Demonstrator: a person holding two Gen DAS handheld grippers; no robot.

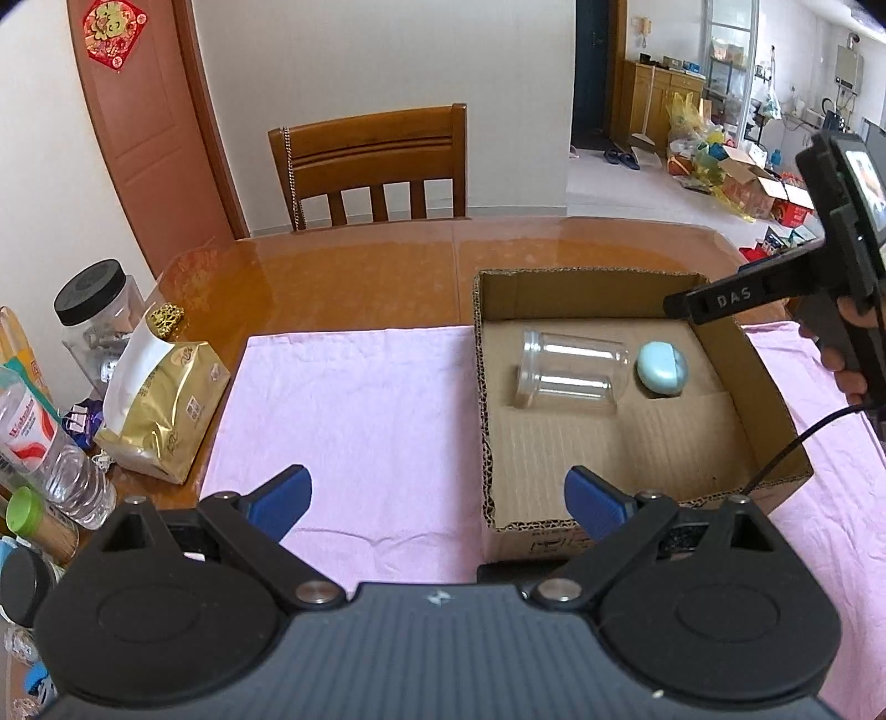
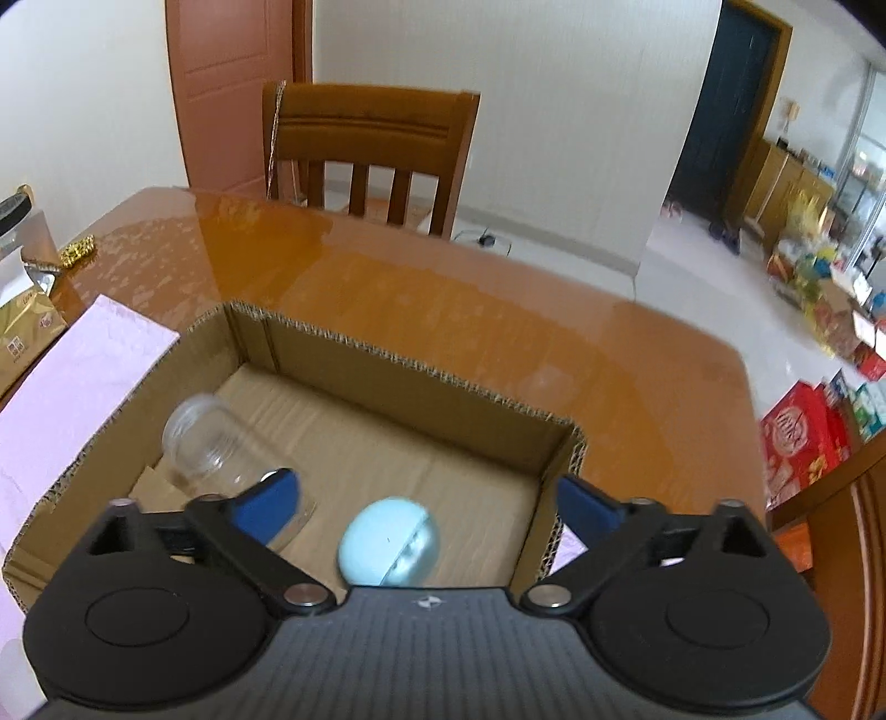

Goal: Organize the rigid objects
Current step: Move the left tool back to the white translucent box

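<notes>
1. Your left claw is spread wide and empty, low in the left wrist view, above the pink cloth and the near left corner of the box.
2. Your right claw is also spread and empty, hanging over the box interior.
3. The jar lies on its side inside the box, centre right of the left view; the blue egg-shaped case sits just beside its base.
4. Readable writing: "DAS" in white on the right claw's black finger at right of the left view. The red print on the bottle at far left is too distorted to read.
5. Only the left view shows the gold bag whole, the black-lidded jar and the red door ornament.
6. Only the right view shows red cartons on the floor at right; the case sits bottom centre there, between the fingers.
</notes>
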